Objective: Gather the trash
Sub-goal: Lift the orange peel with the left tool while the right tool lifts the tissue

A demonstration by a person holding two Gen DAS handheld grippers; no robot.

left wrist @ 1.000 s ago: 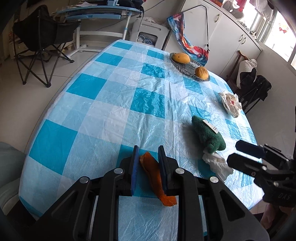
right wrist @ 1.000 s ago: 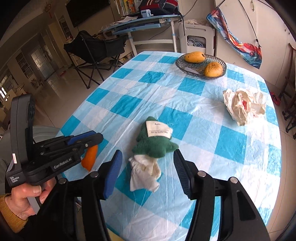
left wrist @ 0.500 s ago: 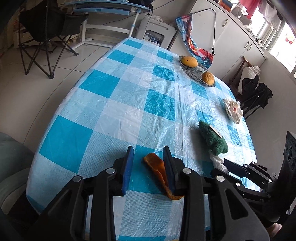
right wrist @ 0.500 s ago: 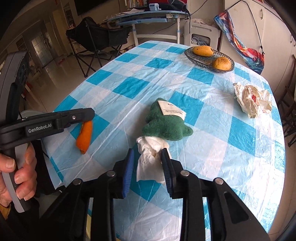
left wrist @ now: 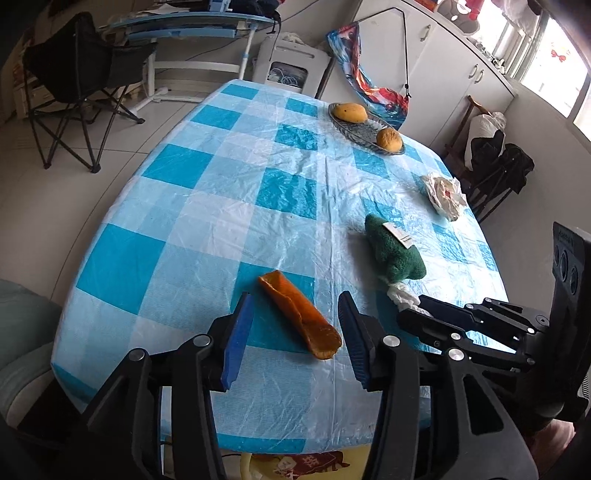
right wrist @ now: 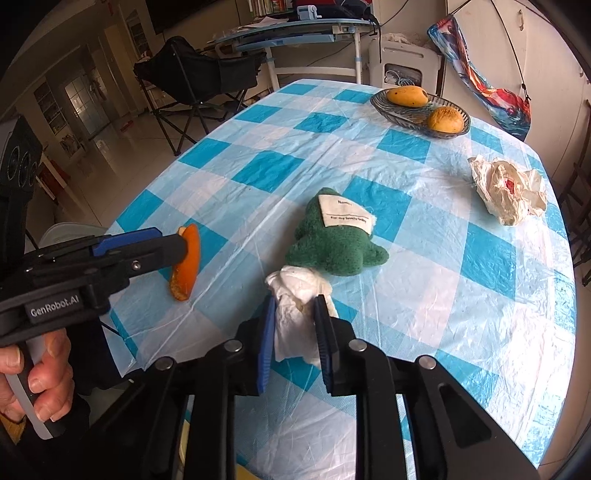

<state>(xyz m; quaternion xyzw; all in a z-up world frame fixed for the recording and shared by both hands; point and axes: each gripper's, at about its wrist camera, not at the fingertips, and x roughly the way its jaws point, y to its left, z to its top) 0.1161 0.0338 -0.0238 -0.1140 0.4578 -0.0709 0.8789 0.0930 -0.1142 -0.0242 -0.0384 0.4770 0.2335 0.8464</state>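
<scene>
This is a lived-in home dining area, shown by the round table under a blue-and-white checked plastic cloth (left wrist: 229, 206), a glass dish of mangoes (right wrist: 421, 114), a black folding camp chair (left wrist: 74, 81), white wall cabinets (left wrist: 461, 74) and a cluttered blue-trimmed desk (right wrist: 295, 33).

Lower end of crumpled white tissue (right wrist: 295, 317) hidden between right claw (right wrist: 294, 321) pads. In left wrist view the same tissue mostly behind right claw's black fingers. Left claw (right wrist: 173, 245) arm covers middle of curved orange peel (right wrist: 184, 273). Print on green plush toy's (right wrist: 332, 247) white label too small to read.
</scene>
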